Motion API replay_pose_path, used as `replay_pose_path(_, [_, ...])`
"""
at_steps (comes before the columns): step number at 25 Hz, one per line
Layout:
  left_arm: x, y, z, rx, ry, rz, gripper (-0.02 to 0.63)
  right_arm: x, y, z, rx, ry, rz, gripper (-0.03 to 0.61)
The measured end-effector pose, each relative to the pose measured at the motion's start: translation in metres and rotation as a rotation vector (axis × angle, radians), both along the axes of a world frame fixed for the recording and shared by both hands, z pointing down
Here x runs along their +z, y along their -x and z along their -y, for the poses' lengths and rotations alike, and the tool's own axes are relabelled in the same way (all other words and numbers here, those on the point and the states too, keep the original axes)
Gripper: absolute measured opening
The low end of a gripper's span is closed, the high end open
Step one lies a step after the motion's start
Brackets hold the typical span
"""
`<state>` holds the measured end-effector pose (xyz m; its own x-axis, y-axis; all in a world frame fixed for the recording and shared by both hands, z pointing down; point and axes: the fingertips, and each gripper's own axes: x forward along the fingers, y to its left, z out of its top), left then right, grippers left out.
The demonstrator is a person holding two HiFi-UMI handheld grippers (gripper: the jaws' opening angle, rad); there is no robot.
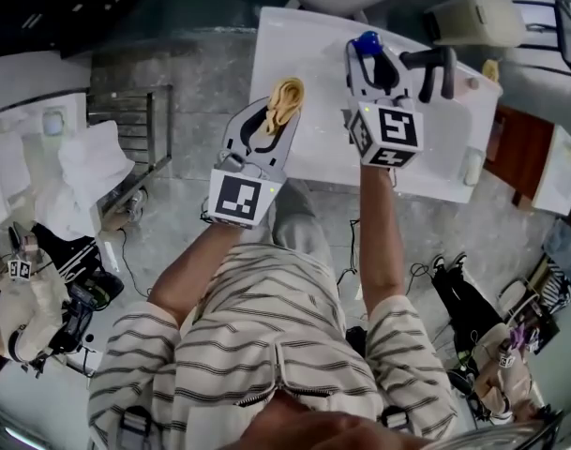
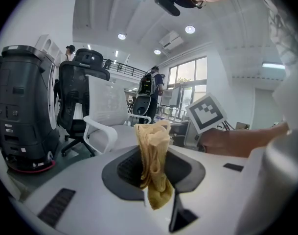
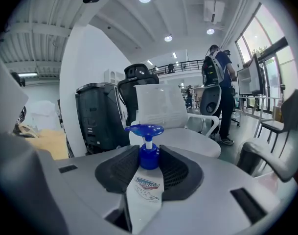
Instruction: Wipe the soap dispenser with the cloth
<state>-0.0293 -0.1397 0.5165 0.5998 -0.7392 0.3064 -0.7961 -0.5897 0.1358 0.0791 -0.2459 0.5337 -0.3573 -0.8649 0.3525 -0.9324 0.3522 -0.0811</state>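
Observation:
My right gripper is shut on the soap dispenser, a white bottle with a blue pump head and a printed label, held upright above the white table. My left gripper is shut on a bunched tan cloth that sticks out past the jaws. In the head view the two grippers hang side by side over the table, the cloth to the left of the dispenser and apart from it. The right gripper's marker cube shows in the left gripper view.
A white office chair stands beyond the table, with a black chair and a tall dark machine to its side. A black handled object lies on the table's right part. People stand far off.

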Motion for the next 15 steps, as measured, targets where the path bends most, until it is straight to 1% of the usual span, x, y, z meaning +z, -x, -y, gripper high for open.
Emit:
replay_pose_path(3, [-0.013,-0.005,-0.005,0.009,-0.024,-0.020,0.097,-0.026,-0.002,-0.009,-0.005,-0.018,0.018,0.129])
replay_pose_path(7, [-0.028,-0.013,-0.022,0.050,-0.009,-0.021,0.097,-0.063,-0.002,-0.032,-0.022,-0.013,0.032,0.129])
replay_pose_path(9, [-0.038,-0.016,-0.025,0.074,-0.019,-0.017,0.097,-0.083,0.001,-0.038,-0.034,-0.013,0.043,0.129])
replay_pose_path(15, [-0.067,-0.019,-0.032,0.093,-0.045,-0.040,0.097,-0.127,0.009,-0.056,-0.063,-0.037,0.051,0.129])
